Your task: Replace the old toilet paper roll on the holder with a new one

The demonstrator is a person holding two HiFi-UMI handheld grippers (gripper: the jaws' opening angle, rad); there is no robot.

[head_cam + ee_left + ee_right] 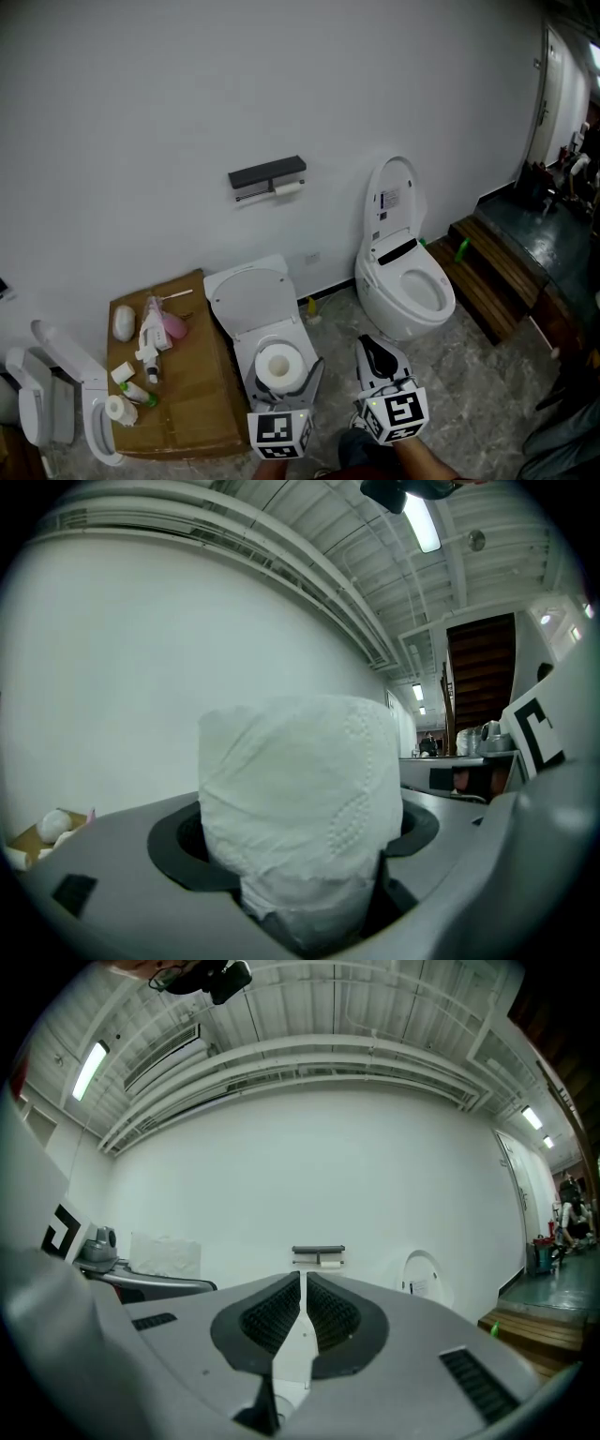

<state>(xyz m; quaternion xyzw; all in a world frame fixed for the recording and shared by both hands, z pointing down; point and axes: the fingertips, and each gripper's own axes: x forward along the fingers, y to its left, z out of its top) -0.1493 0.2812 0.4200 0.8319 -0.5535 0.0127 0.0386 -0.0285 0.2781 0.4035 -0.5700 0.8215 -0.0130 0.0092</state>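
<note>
A dark wall-mounted holder (267,174) carries a thin, nearly used-up toilet paper roll (288,187) on its bar; the right gripper view shows the holder (319,1251) small and far ahead with the thin roll (329,1263) under it. My left gripper (281,372) is shut on a full white toilet paper roll (279,366), which stands upright between the jaws and fills the left gripper view as the new roll (300,808). My right gripper (373,354) is beside it, shut and empty, its ribbed pads (323,1316) pressed together. Both grippers hang low over the floor, well short of the wall.
A white toilet (405,281) with raised lid stands right of the holder. A toilet seat unit (251,305) lies below the holder. A cardboard box (183,389) on the left bears bottles and small rolls. Wooden steps (497,272) rise at the right.
</note>
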